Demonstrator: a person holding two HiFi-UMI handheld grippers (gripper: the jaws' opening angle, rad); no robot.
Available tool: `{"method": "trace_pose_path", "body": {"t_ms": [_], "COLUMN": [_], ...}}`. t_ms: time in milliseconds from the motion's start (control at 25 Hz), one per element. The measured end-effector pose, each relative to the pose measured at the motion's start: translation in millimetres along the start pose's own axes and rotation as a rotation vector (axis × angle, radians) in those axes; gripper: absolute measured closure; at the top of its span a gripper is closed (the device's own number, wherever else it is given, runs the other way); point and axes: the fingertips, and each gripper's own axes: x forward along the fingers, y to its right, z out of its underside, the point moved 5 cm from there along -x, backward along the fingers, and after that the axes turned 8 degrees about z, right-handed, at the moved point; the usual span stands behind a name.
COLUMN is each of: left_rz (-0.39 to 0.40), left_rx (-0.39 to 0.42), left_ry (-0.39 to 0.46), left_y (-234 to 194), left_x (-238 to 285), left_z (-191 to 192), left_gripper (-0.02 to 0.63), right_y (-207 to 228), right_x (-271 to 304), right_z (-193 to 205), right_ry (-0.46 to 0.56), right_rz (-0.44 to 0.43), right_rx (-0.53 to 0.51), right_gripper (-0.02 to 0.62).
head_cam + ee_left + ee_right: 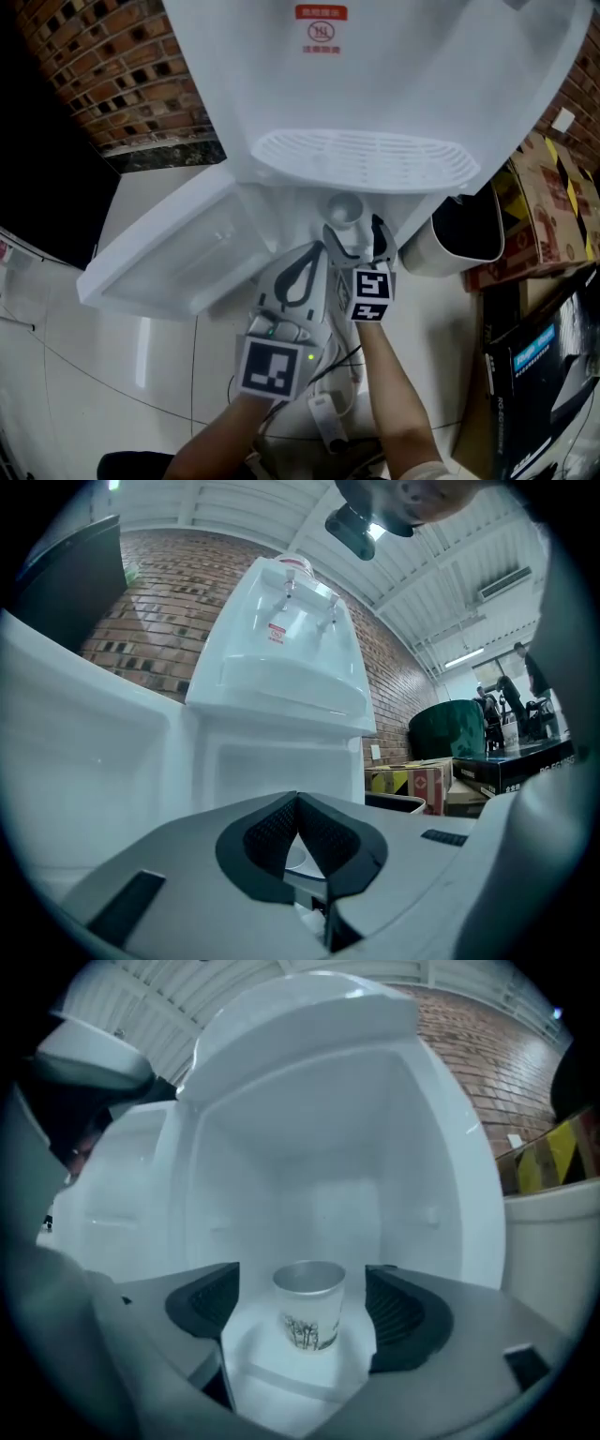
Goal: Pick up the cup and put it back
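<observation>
While jaws gape, cup (pixel 308 1314) inside right claw (pixel 306 1308)

cup (pixel 309 1314) inside dispenser (pixel 375 94), bin (pixel 461 236) right of it, boxes (pixel 553 202) beyond bin

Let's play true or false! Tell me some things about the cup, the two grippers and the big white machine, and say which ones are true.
1. The cup stands upright inside the white cabinet. True.
2. The right gripper is squeezing the cup. False: its jaws stand apart, one on each side of the cup, not touching it.
3. The left gripper is wide open. False: its jaws are together and hold nothing.
4. The cabinet's door is open. True.
5. The wall behind the machine is painted green. False: it is red-brown brick.
</observation>
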Motion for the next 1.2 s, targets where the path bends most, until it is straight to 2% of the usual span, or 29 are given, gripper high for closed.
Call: {"method": "trace_pose_path", "body": {"t_ms": [40, 400, 520, 600, 960, 1080, 1200], "left_rz": [0.003, -0.012, -0.018, -0.020, -0.057, -0.057, -0.060], "left_rx": [0.000, -0.003, 0.005, 0.011, -0.004, -0.001, 0.002], "left_ry": [0.001, -0.032, -0.037, -0.034, -0.030, -0.003, 0.008], "left_y": [0, -9, -12, -14, -25, -26, -27], "left_x": [-1, -10, -13, -13, -9, -3, 1], "left_z": [0, 5, 6, 6, 7, 5, 5], "left_gripper": [0.609, 0.609, 0.609, 0.609, 0.609, 0.609, 0.609], "right_y": [0, -4, -5, -5, -10, -14, -16], "right_x": [8, 52, 52, 52, 1, -22, -45], "right_z": [6, 32, 28, 25, -18, -43, -69], "right_ry": [-0.012, -0.053, -0.042, -0.034, 0.031, 0.032, 0.054], "right_rz": [0.002, -0.005, 0.002, 0.005, -0.014, -0.029, -0.022], "right_rx": [-0.002, -0.066, -0.096, -0.103, -0.079, -0.035, -0.042], "right_gripper": [0.152, 0.153, 0.250, 0.252, 0.255, 0.255, 0.255]}}
